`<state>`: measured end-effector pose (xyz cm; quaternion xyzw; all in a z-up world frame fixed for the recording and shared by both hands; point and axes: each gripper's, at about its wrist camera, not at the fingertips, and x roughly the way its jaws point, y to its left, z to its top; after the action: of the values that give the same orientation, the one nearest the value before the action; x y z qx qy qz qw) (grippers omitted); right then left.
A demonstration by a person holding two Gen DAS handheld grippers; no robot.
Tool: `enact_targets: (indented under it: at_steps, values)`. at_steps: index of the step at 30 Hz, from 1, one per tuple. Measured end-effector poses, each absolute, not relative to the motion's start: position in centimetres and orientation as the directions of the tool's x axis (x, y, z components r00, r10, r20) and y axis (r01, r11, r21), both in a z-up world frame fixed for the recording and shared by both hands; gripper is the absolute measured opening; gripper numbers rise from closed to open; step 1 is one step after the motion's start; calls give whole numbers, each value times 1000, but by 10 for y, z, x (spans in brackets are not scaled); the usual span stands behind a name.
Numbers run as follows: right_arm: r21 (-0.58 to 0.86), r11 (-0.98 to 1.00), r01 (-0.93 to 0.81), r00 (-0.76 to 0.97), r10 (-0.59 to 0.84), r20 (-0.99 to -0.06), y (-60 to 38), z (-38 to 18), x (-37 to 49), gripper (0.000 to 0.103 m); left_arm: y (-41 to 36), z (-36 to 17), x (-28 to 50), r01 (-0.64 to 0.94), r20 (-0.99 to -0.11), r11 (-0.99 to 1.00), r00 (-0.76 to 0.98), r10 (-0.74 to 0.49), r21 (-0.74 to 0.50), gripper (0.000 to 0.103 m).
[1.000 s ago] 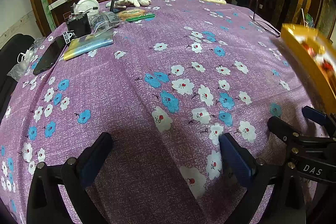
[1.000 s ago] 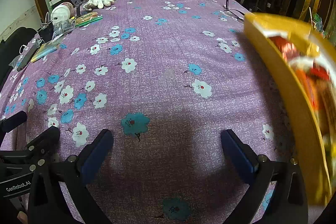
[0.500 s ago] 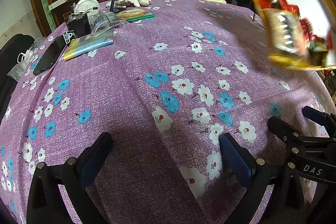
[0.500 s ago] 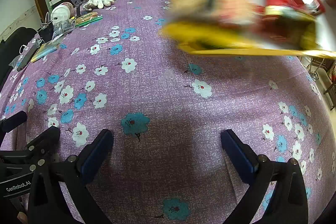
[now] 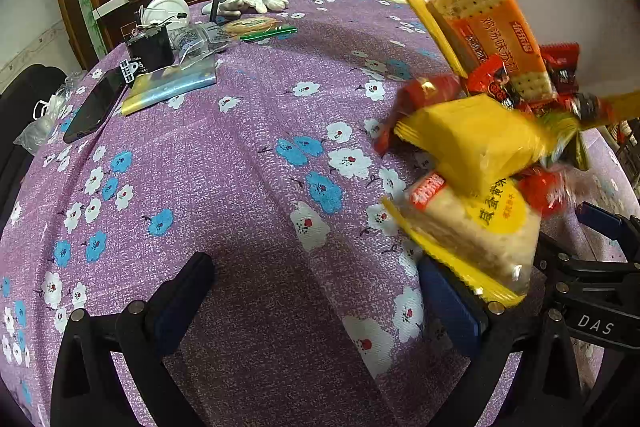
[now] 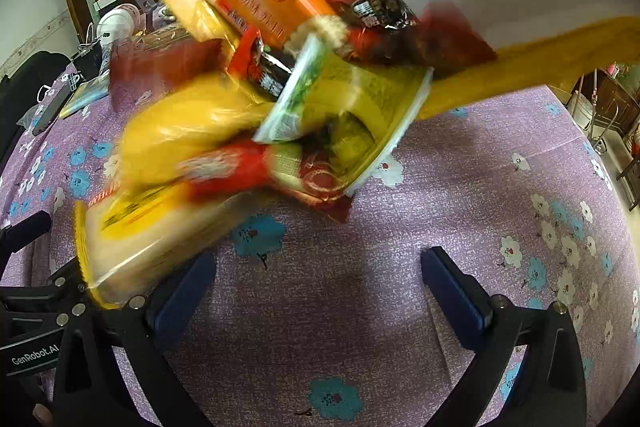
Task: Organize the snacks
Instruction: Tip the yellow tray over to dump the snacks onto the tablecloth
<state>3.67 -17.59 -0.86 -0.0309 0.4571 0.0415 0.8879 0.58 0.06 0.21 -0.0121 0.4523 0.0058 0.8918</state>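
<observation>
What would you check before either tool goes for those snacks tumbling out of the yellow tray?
1. Left tool open, nothing held: ok.
2. Right tool open, nothing held: ok.
3. Snacks at rest: not ok; yellow packet and red wrappers are blurred, mid-fall.
4. Yellow tray out of the way: not ok; tipped above the table.
5. Cracker pack out of the tray: not ok.
6. Purple tablecloth free ahead: ok.
</observation>
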Motion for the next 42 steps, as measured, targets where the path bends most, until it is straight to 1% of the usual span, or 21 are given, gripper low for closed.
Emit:
enact_targets:
  at_steps: [42]
  values:
    - [-16, 995, -102, 578, 46, -815, -173, -10, 37, 103, 1, 2, 6, -21, -807, 1000, 590, 0, -16, 103]
